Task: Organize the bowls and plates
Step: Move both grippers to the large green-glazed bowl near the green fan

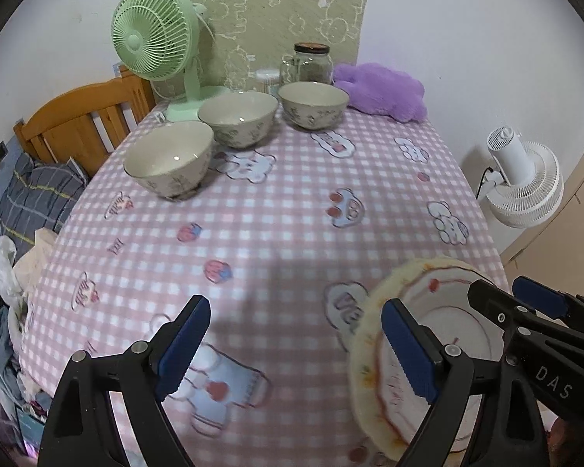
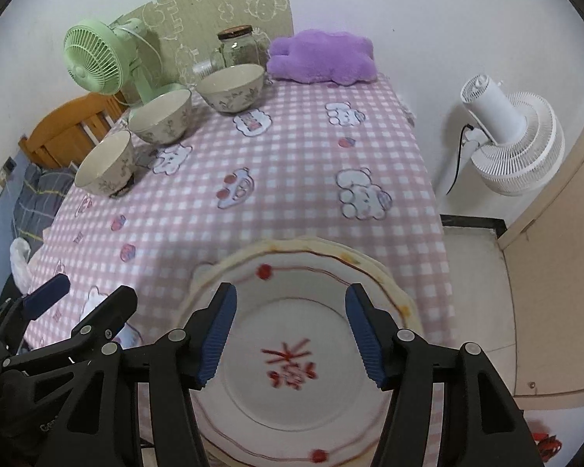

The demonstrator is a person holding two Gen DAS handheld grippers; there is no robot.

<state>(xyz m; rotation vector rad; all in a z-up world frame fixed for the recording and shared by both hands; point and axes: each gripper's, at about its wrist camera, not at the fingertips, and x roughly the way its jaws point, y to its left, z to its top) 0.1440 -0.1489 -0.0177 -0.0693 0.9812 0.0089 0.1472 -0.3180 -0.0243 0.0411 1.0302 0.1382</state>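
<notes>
Pink-and-white checked cloth [image 1: 276, 233] with cartoon bears over the surface, seen from both wrist views

3 patterned cream bowls in a diagonal row at the far left part of the surface: nearest bowl [image 1: 168, 163], middle bowl [image 1: 237, 118] just beside it, farthest bowl [image 1: 313, 104] a little apart from the middle one, all upright and open side up

Stack of white plates [image 2: 292, 354] with red line trim and a red mark in the centre, at the near right edge of the surface, rim overhanging toward the camera; a yellow-edged plate showing beneath the top one

Right gripper [image 2: 290, 334] poised over the plate stack, jaws spread apart, blue pads on either side of the red mark, nothing clamped; contact with the plate not clear from the view

Left gripper [image 1: 296, 350] low over the cloth just left of the plates, jaws wide apart and holding nothing, right-side pad overlapping the plate rim in the left wrist view

Behind the bowls: green desk fan [image 1: 153, 35], glass jar [image 1: 311, 62] with a dark lid, purple plush cushion [image 1: 385, 91] at the far right corner, pale green patterned board [image 1: 276, 27] against the wall

Off the surface: white standing fan [image 2: 514, 144] to the right, wooden bed frame [image 1: 81, 124] to the left
</notes>
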